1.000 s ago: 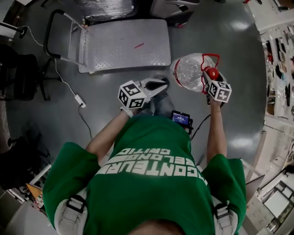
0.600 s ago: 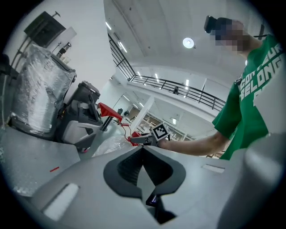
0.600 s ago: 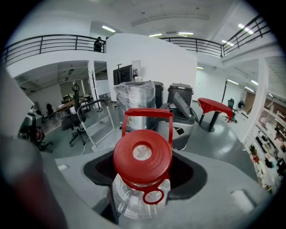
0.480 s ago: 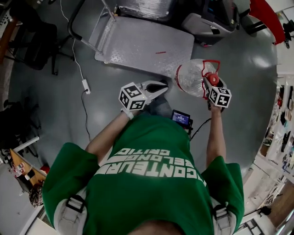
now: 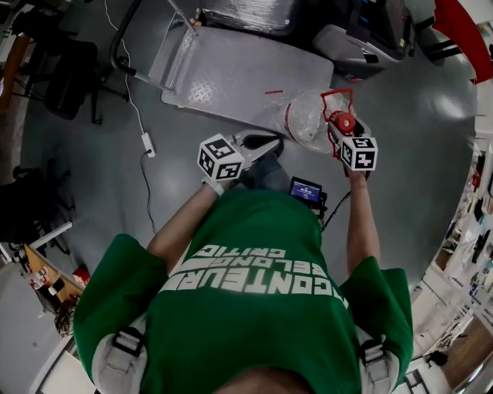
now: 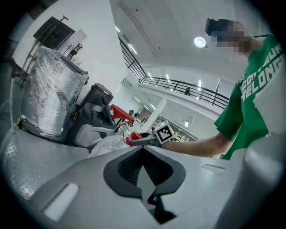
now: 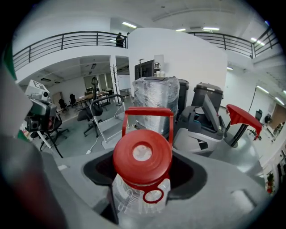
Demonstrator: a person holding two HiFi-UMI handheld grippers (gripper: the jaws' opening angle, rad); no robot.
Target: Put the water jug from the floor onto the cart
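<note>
My right gripper (image 5: pixel 337 127) is shut on the neck of a clear water jug (image 5: pixel 306 115), just under its red cap (image 5: pixel 343 121). The jug hangs off the floor, over the near right corner of the grey flatbed cart (image 5: pixel 239 73). In the right gripper view the cap (image 7: pixel 142 155) fills the space between the jaws, with the red carry handle (image 7: pixel 148 112) standing behind it. My left gripper (image 5: pixel 262 143) is shut on nothing, level with the jug and just left of it. From the left gripper view, the jug (image 6: pixel 107 144) and the right gripper's marker cube (image 6: pixel 163 132) show beyond the shut jaws.
The cart's push handle (image 5: pixel 123 35) rises at its left end. A plastic-wrapped load (image 5: pixel 246 11) and a grey machine (image 5: pixel 362 35) stand behind the cart. An office chair (image 5: pixel 65 77) is at the left, and a white cable with an adapter (image 5: pixel 146 142) lies on the floor.
The right gripper has carried the jug left and forward, from over bare floor to over the cart's near corner. The left gripper has hardly moved.
</note>
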